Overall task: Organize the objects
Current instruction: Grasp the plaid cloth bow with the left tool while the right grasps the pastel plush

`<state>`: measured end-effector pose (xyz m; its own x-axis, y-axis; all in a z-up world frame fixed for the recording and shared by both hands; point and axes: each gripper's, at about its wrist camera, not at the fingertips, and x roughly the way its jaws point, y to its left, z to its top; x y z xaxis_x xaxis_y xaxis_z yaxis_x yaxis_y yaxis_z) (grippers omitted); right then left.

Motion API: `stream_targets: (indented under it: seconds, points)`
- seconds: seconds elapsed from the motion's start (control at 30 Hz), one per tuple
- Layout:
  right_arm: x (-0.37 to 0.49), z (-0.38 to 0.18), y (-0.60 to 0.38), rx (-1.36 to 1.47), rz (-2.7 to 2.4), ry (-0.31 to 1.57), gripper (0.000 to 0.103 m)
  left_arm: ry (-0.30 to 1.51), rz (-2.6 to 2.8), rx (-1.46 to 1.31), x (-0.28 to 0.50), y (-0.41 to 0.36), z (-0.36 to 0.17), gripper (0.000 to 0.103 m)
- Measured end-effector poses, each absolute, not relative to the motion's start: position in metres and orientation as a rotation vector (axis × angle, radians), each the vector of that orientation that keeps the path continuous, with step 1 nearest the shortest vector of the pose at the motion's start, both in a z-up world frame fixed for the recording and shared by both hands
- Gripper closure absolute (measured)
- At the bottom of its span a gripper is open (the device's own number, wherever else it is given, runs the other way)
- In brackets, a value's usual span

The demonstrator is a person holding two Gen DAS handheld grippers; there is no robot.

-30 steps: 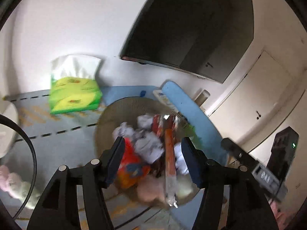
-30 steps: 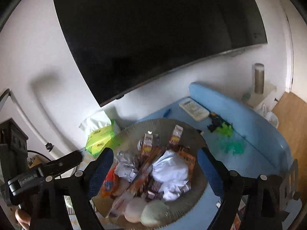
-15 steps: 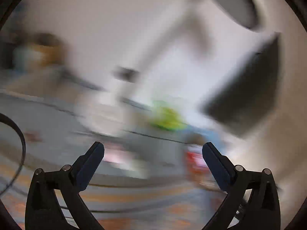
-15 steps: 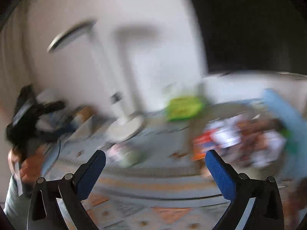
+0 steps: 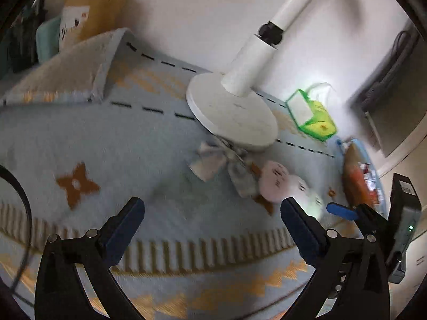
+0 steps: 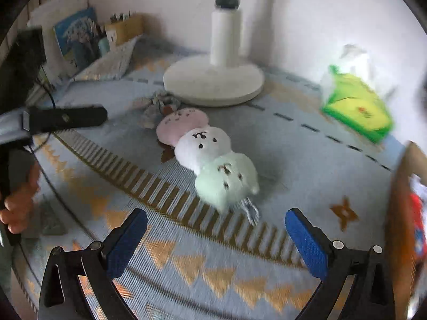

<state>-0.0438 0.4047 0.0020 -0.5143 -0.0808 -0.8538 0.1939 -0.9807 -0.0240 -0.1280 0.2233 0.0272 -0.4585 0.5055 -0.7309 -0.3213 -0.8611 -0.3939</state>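
Right wrist view: right tongs (image 6: 214, 236) stand wide and empty above the patterned rug (image 6: 186, 266), the three-ball plush toy (image 6: 208, 157) just ahead; best straddle its green end squarely, then close gently; left tongs (image 5: 210, 224) likewise wide, empty.

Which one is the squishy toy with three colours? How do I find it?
Find the big white round fan base standing on the blue patterned rug. Just in front of it lies the soft toy: three plump balls in a row, pink, white and mint green, with little dark faces. The crumpled grey cloth beside it has none.
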Motion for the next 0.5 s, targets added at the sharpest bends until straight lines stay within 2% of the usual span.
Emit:
stream_targets:
  seconds: [0.07,0.2,0.3,0.4,0.43,0.47,0.5]
  points:
    - [-0.054,-0.006,0.404,1.456,-2.621,0.183,0.0,-0.205,2.343,-1.229,-0.133,0.229,0.028,0.002]
    - [-0.069,-0.009,0.41,1.427,-2.639,0.072,0.0,-0.058,2.349,-1.171,-0.151,0.254,0.022,0.001]
    - [-0.072,-0.012,0.405,1.42,-2.664,0.116,0.0,0.105,2.296,-1.18,-0.154,0.272,0.013,0.001]
    - [-0.069,-0.011,0.404,1.406,-2.655,0.111,0.001,0.169,2.314,-1.15,-0.146,0.275,0.014,0.001]
    - [-0.07,-0.01,0.404,1.4,-2.658,0.102,0.004,0.16,2.322,-1.14,-0.146,0.275,0.015,0.001]
    - [-0.069,-0.009,0.406,1.391,-2.67,0.093,0.019,0.144,2.322,-1.149,-0.149,0.274,0.015,0.001]
    - [-0.067,-0.005,0.408,1.357,-2.692,0.08,0.043,0.136,2.322,-1.184,-0.153,0.274,0.012,0.001]
